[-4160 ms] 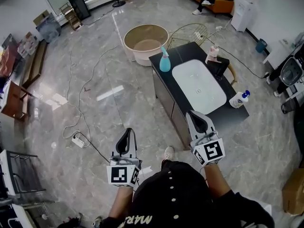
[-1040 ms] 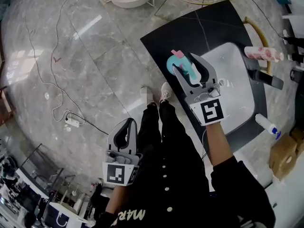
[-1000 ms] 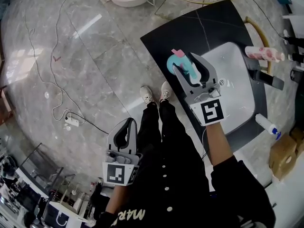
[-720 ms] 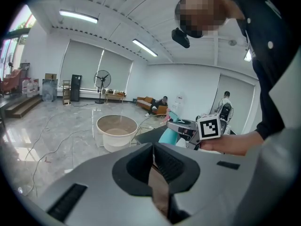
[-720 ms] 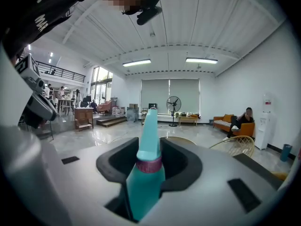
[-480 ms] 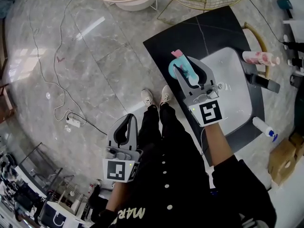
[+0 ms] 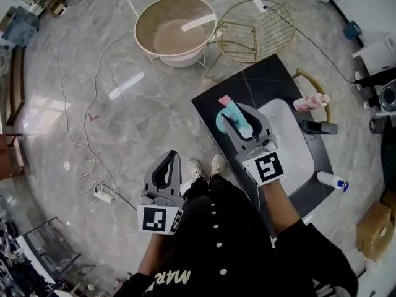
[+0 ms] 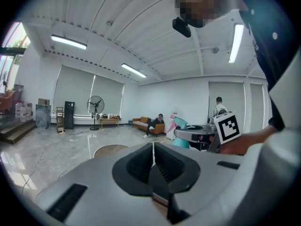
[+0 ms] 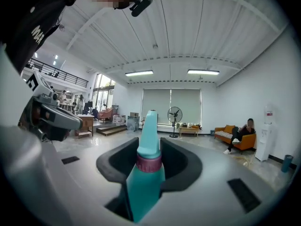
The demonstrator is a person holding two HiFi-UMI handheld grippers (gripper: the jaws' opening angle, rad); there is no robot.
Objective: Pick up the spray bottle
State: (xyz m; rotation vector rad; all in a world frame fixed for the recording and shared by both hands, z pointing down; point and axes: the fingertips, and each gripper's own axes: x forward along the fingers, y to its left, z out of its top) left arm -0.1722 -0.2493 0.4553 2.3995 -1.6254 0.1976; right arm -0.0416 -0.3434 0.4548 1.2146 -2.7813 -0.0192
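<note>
**A:** Item one: teal plastic spray bottle with a pink collar [image 9: 146,185]. Where is it sitting?

**B:** It is standing upright between the jaws of the right gripper [image 9: 149,150], which are pressing on its neck at the collar. In the head view the spray bottle [image 7: 220,121] is showing over the near left corner of the glossy black counter [image 7: 247,82], beside the white basin [image 7: 297,159]. I cannot tell whether its base is clearing the top.

**A:** Item two: left gripper [image 8: 153,155]?

**B:** Its jaws are resting together on nothing. It is hovering over the grey marble floor [image 7: 111,122], well apart from the counter.

**A:** Item three: hazards.

**B:** I am judging three.
- The grip is sitting high and narrow, so the heavier body could be swinging below it, and a quick move might let the neck slide through the pads.
- The bottle is hanging near the counter's edge, so a slip here would likely be sending it to the floor, not the basin.
- A squeeze creeping upward could be catching the trigger and spraying.
</note>
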